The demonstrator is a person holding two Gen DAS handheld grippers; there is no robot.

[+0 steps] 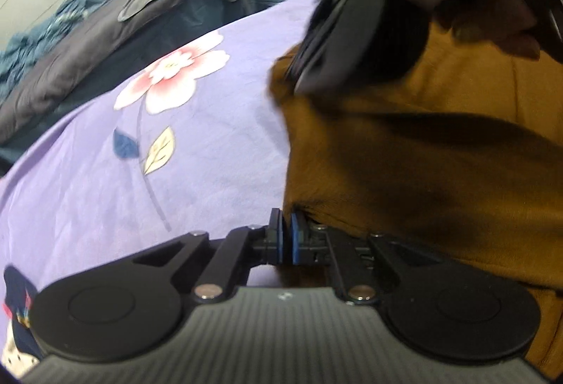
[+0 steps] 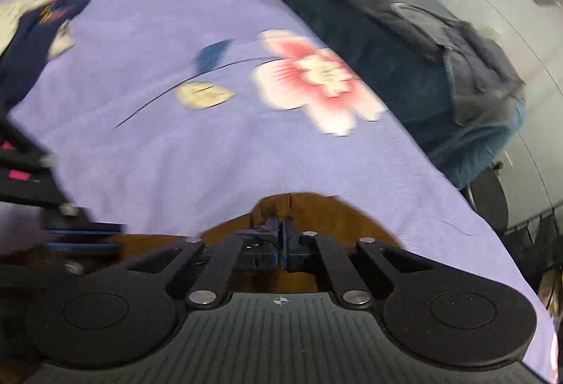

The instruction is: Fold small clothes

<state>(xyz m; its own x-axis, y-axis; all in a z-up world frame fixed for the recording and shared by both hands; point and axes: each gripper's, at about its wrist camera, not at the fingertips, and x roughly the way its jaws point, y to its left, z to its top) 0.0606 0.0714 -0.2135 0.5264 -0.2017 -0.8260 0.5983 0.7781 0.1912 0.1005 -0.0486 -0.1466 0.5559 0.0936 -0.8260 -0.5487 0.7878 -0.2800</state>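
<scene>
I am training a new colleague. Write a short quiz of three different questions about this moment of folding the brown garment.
1. True or false: the left gripper is shut at the edge of the brown garment.
2. Which colour is the bedsheet under the garment? A purple with a flower print; B plain white; C green stripes.
3. Fill in: in the right wrist view, the right gripper is shut on the ____ garment.

Key: 1 true; 2 A; 3 brown.
</scene>
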